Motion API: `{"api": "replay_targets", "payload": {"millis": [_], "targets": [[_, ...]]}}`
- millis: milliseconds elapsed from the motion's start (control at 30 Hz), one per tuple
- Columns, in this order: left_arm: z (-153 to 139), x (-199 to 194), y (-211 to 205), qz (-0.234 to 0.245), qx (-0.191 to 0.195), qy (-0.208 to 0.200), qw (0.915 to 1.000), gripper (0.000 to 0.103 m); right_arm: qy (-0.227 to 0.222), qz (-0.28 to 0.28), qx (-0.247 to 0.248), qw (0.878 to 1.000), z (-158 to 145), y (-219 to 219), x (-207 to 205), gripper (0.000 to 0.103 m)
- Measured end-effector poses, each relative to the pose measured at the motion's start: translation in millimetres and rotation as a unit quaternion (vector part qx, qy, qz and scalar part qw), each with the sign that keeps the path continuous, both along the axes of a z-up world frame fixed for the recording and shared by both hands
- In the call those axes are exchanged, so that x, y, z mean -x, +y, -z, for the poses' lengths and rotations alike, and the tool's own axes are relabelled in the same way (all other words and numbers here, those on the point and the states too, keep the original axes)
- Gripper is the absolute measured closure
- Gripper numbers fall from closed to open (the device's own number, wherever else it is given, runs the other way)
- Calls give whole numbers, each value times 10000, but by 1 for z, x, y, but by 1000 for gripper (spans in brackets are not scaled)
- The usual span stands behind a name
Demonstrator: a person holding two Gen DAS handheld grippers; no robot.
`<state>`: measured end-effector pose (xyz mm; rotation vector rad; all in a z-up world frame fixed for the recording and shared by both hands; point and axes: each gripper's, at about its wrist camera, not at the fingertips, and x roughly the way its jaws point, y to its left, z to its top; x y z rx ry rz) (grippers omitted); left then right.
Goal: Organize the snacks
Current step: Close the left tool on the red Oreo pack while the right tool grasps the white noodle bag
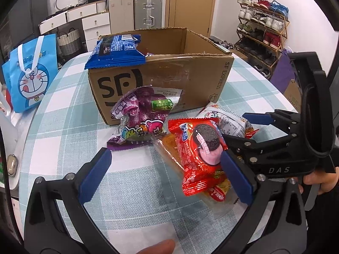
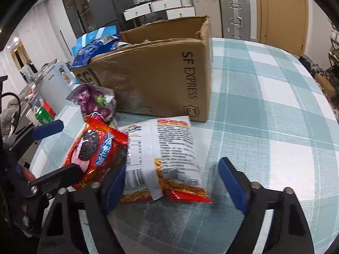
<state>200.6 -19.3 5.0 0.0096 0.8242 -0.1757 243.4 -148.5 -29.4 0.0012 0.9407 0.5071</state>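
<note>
The right gripper (image 2: 171, 182) stands apart around the white noodle snack packet (image 2: 167, 158); the left gripper (image 1: 165, 173) gapes beside the red Oreo packet (image 1: 199, 158).

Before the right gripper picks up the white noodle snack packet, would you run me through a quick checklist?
1. White noodle packet between the right gripper fingers: ok.
2. Both pads pressing the packet: not ok; one pad touches, the far one stands clear.
3. Red Oreo packet clear of the grasp: not ok; it lies against the packet.
4. Left gripper out of the way: cannot tell; it is open, right beside the pile.
5. Cardboard box open on top: ok.
6. Room inside the box: cannot tell; a blue packet sits on its rim.
</note>
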Motion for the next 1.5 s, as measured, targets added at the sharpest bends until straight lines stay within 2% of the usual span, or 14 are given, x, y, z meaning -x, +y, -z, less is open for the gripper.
{"api": "replay_targets", "payload": {"millis": [67, 200, 433, 633, 800, 867, 933, 967, 1033, 1100, 1133, 1200, 1333, 1500], "targets": [[-2, 0, 2, -31, -74, -30, 10000, 1, -64, -125, 9, 9999, -1, 5, 4, 36], [-4, 0, 5, -109, -123, -48, 9999, 1, -252, -254, 49, 9993, -5, 11, 12, 45], [-6, 4, 3, 125, 44, -36, 9999, 1, -204, -302, -139, 9992, -8, 9, 16, 49], [-3, 6, -7, 245, -148, -61, 9996, 1, -170, -408, -261, 9987, -11, 8, 16, 49], [1, 6, -9, 292, -152, -41, 9995, 1, -130, -445, -319, 9984, -12, 8, 15, 49], [4, 5, -11, 371, -194, -27, 9991, 5, -137, -462, -317, 9983, -12, 8, 16, 49], [8, 3, -14, 487, -153, 54, 9987, 24, -147, -470, -302, 9983, -12, 8, 17, 49], [9, 3, -16, 554, -105, 108, 9984, 27, -146, -468, -292, 9984, -12, 8, 17, 49], [11, 4, -19, 661, -19, 115, 9977, 44, -139, -470, -302, 9983, -11, 9, 17, 49], [9, 7, -22, 755, -56, 18, 9971, 48, -153, -458, -281, 9984, -11, 8, 16, 49], [8, 9, -23, 764, -102, -45, 9970, 53, -157, -445, -278, 9985, -11, 8, 16, 49], [5, 11, -24, 789, -132, -140, 9967, 58, -169, -406, -278, 9986, -10, 7, 15, 49], [0, 11, -21, 774, 41, -166, 9969, 65, -244, -361, -304, 9986, -13, 5, 17, 49], [-9, 14, -10, 688, 176, -284, 9971, 65, -335, -348, -353, 9982, -20, 4, 19, 49]]}}
